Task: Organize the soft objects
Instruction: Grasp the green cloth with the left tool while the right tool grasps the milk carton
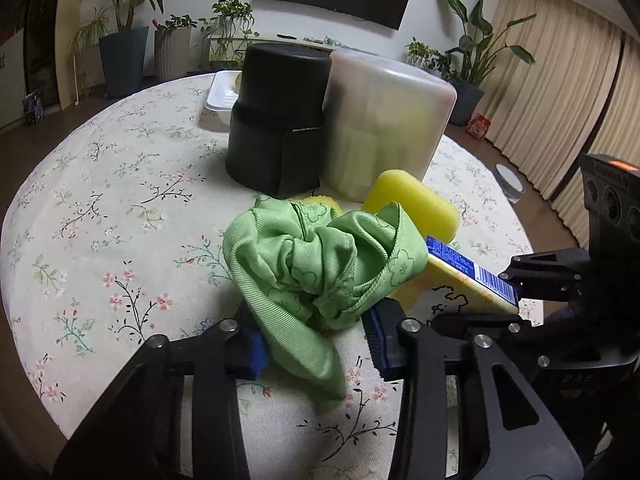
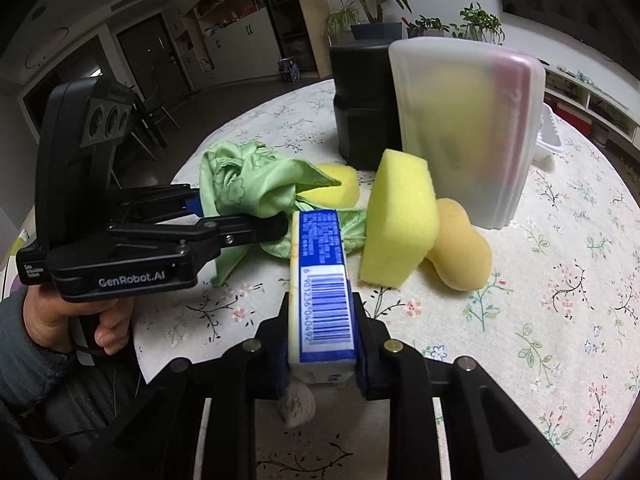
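Right gripper point(image 2: 321, 344): pads pinched tight on the long sides of a tissue pack point(image 2: 322, 284), barcode face up, held near its closest end.
Left gripper point(image 1: 316, 344): blue pads point(image 1: 378, 338) drawn in narrow around a bunched green cloth point(image 1: 320, 256); folds fill the gap and one corner hangs out below, so it looks gripped.
Other soft things: a yellow sponge point(image 2: 400, 220) tilted on edge just beyond the pack, a rounder orange sponge point(image 2: 460, 252) beside it, and a further yellow sponge partly under the cloth.
Containers: a black bin point(image 1: 276, 120) and a frosted bin point(image 1: 384, 128) standing side by side behind the pile on the flowered tablecloth point(image 1: 100, 200).
Step in hand: both grips look just made, nothing lifted clear yet.
Next move calls for: raising each item straight up so the cloth slips free of the pack and sponges, then carrying both to the bins.
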The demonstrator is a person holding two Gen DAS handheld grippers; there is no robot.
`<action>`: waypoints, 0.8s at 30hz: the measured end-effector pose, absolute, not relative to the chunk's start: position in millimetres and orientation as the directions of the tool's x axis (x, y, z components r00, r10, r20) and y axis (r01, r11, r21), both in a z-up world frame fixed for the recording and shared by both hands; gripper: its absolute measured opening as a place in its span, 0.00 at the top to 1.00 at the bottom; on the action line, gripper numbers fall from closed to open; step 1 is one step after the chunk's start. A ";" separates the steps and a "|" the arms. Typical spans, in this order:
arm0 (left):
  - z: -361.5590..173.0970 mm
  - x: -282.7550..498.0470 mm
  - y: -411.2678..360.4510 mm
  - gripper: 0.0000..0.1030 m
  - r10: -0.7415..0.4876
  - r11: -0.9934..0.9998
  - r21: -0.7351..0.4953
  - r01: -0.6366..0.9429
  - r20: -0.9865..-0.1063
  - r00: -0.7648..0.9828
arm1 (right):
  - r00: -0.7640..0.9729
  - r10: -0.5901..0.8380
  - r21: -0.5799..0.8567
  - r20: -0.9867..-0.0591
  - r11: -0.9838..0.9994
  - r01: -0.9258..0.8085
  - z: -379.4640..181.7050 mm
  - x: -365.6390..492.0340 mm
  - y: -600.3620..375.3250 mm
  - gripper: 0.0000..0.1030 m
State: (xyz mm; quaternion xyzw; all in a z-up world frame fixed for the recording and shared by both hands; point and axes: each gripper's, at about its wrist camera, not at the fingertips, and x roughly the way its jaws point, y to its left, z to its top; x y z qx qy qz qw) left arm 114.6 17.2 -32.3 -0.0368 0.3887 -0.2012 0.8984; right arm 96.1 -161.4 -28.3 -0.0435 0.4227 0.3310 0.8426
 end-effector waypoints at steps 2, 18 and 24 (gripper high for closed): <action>-31.3 112.2 18.9 0.68 -0.397 0.914 -0.231 0.333 -0.675 0.621 | 0.431 0.525 0.207 -0.734 0.777 -0.594 -26.1 93.5 -163.6 0.75; -24.2 95.8 26.1 0.74 -0.448 0.893 -0.289 0.345 -0.642 0.622 | 0.472 0.502 0.173 -0.724 0.795 -0.581 -17.6 80.7 -172.6 0.75; -22.6 91.0 38.0 0.74 -0.527 0.849 -0.399 0.346 -0.601 0.601 | 0.464 0.536 0.223 -0.705 0.788 -0.573 -15.2 81.4 -180.1 0.75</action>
